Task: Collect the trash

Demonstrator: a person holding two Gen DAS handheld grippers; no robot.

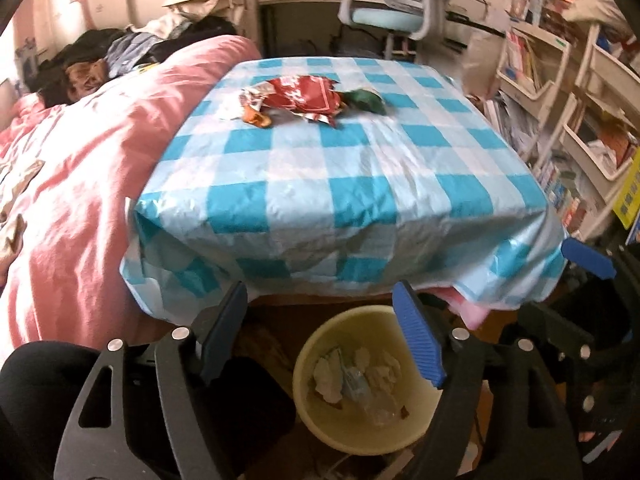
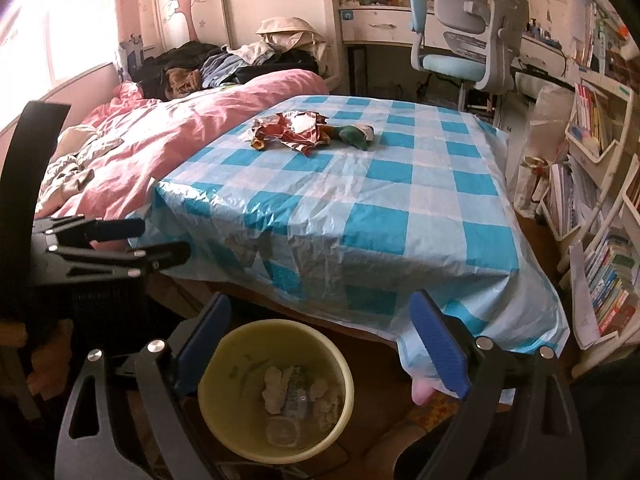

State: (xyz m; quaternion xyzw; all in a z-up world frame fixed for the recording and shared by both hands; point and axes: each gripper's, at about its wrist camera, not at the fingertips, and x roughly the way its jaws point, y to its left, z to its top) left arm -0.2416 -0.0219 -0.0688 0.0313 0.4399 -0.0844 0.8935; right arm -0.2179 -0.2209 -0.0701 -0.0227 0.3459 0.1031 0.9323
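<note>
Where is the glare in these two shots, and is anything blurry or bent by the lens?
Right wrist view: the window at upper left is blown out white, and the bookshelf bows along the right edge. Left wrist view: no blown-out glare, flatter light; the checked tablecloth bulges like a barrel, and crumpled tissues in the yellow bin look soft.

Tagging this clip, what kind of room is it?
Most likely a child's bedroom: a bed with a pink duvet, a study desk with a swivel chair, and crowded bookshelves.

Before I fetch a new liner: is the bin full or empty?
Neither: the bin is partly filled. Crumpled paper lies on its bottom, and its inner wall shows bare well below the rim.
</note>
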